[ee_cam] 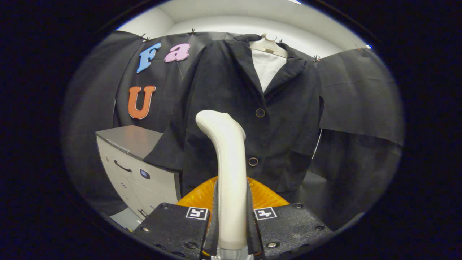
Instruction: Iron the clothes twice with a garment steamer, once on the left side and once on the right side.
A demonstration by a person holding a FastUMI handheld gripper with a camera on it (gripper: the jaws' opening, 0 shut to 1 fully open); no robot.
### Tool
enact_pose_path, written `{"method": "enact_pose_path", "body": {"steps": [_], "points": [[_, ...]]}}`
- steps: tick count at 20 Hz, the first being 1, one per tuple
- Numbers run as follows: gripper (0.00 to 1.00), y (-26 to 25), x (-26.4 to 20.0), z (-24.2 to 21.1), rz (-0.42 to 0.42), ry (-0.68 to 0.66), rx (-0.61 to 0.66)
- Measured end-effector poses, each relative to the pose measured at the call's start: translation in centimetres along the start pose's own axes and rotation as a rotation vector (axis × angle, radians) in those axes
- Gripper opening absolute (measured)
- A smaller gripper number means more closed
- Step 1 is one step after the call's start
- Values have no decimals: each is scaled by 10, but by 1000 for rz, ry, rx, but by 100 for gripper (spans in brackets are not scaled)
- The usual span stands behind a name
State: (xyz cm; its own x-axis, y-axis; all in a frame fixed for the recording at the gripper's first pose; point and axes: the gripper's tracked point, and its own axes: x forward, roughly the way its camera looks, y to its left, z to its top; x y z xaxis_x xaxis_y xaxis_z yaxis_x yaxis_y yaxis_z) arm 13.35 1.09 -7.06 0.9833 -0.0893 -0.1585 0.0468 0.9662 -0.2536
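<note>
A white garment steamer (226, 159) stands upright between my fingers, its curved head pointing toward the jacket. My gripper (231, 216) is shut on the steamer's handle, both fingers pressing its sides. Just beyond it hangs a black jacket (249, 108) on a pale hanger (269, 46), with a white shirt (269, 68) showing at the open collar. Two round buttons (260, 113) run down the jacket's front. The steamer's head sits in front of the jacket's left half, level with the upper button; whether it touches the cloth I cannot tell.
A grey cabinet (135, 166) with a drawer handle stands to the left; the jacket's sleeve rests on its top. An orange ribbed thing (265, 195) lies below the steamer, behind my fingers. Black cloth (361, 97) covers the wall behind.
</note>
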Motion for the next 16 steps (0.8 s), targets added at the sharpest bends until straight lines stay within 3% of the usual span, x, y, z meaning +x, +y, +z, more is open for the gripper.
{"method": "enact_pose_path", "body": {"steps": [16], "points": [[33,-3,-14,-114,-8,242,-74]]}}
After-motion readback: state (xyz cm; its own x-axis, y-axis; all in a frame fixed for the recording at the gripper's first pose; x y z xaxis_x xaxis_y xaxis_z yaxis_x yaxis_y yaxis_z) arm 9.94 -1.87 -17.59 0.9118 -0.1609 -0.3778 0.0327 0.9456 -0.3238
